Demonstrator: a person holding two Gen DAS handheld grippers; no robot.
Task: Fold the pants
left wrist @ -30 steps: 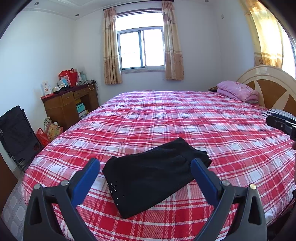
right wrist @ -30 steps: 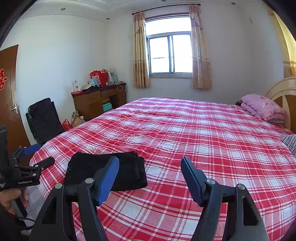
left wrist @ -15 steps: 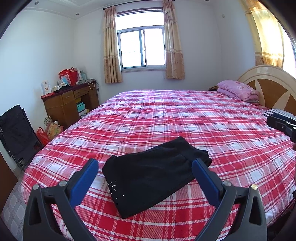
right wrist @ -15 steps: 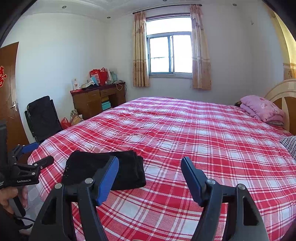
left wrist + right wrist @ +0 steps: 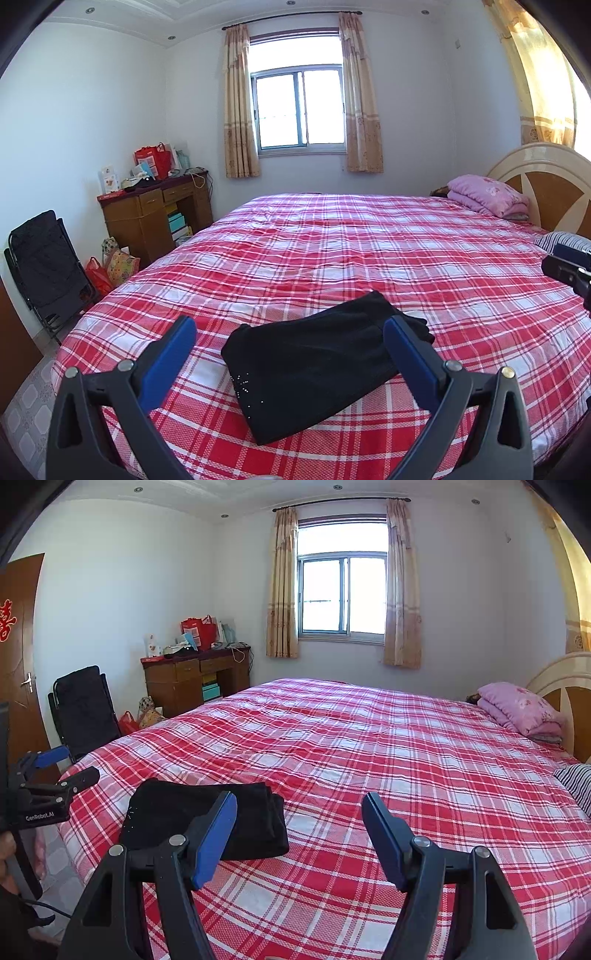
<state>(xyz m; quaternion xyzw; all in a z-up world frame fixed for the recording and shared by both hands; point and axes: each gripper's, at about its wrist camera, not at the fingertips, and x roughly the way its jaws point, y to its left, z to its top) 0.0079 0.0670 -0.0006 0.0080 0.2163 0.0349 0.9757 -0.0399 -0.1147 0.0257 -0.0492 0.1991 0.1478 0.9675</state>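
One folded black pants (image 5: 314,373) on one plaid bed (image 5: 369,251); two hand-held grippers, left hand-held gripper (image 5: 290,332) and right hand-held gripper (image 5: 299,808), both spread, empty.

bed (image 5: 332,251): red plaid cover | near edge: folded black pants (image 5: 314,369) | far right: pink blanket (image 5: 487,194), striped pillow (image 5: 557,240)

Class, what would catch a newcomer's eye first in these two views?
The red plaid bed fills the room. Folded black pants lie near its foot corner, with the open left tongs hovering over them. A bright window sits on the far wall.
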